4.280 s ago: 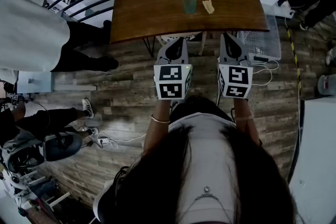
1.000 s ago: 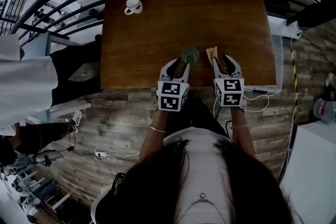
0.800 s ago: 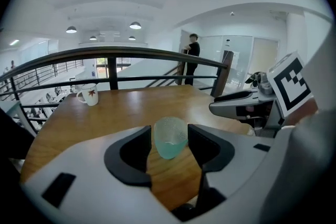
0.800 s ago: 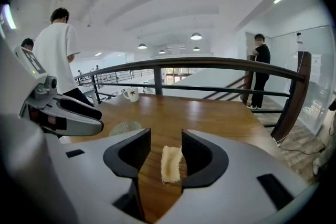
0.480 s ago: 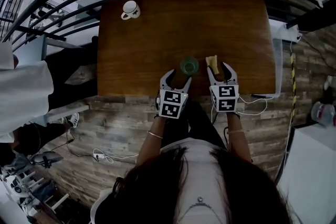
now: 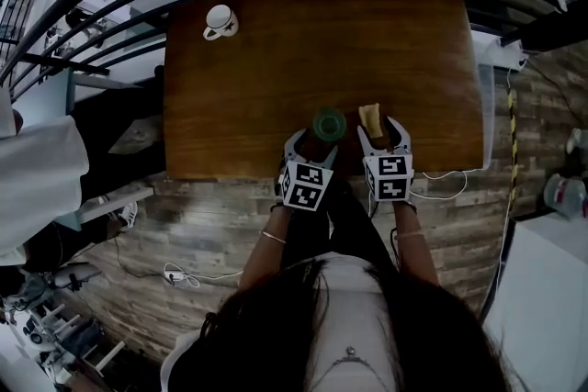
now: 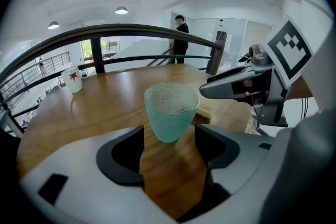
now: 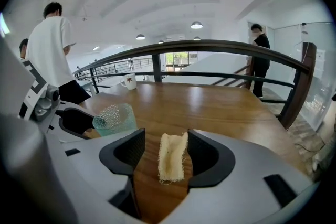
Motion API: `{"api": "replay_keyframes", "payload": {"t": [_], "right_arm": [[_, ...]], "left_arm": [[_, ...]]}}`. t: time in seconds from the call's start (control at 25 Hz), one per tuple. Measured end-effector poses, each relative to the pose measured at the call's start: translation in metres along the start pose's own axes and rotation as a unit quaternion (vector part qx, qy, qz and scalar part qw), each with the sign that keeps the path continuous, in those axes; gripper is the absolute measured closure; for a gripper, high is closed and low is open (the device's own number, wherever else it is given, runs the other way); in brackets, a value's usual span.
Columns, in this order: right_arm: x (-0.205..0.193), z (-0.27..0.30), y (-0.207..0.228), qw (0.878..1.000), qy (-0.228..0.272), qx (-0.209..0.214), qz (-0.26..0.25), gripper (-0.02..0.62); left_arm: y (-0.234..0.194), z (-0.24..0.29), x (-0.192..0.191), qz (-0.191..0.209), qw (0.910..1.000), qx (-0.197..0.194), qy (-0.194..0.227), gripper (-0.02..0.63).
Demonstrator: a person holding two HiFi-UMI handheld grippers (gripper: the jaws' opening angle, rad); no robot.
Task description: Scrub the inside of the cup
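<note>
A green dimpled glass cup (image 6: 328, 124) stands near the six o'clock edge of the wooden bench (image 6: 276, 60). Its base sits between the tips of the left tool (image 6: 310, 142), whose jaws have just been opening and are released, not touching the cup. At the cup's three o'clock a loofah scrubber (image 6: 370, 117) lies flat inside the right tool (image 6: 381, 135), whose jaws have also just been opening and grip nothing.

Cup (image 7: 171, 111) teal, dotted; scrub pad (image 8: 172, 156) pale yellow; table (image 6: 276, 60) brown woodgrain; mug (image 6: 219, 21) white, red mark.
</note>
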State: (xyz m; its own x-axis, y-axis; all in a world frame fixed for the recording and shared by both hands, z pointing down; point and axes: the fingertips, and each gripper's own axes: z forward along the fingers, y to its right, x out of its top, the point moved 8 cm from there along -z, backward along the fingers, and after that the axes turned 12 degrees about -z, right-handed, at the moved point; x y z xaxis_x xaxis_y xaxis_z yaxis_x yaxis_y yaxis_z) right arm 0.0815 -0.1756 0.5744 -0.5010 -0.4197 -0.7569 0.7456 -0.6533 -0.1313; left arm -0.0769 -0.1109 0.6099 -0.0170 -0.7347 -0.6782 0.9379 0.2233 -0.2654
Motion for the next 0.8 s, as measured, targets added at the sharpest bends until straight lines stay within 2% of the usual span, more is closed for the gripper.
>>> {"api": "replay_keyframes", "payload": {"t": [0.8], "right_arm": [[-0.037, 0.033, 0.011, 0.997, -0.068, 0.028, 0.031, 0.318]], "left_arm": [[0.002, 0.056, 0.001, 0.033, 0.9992, 0.023, 0.0, 0.291]]}}
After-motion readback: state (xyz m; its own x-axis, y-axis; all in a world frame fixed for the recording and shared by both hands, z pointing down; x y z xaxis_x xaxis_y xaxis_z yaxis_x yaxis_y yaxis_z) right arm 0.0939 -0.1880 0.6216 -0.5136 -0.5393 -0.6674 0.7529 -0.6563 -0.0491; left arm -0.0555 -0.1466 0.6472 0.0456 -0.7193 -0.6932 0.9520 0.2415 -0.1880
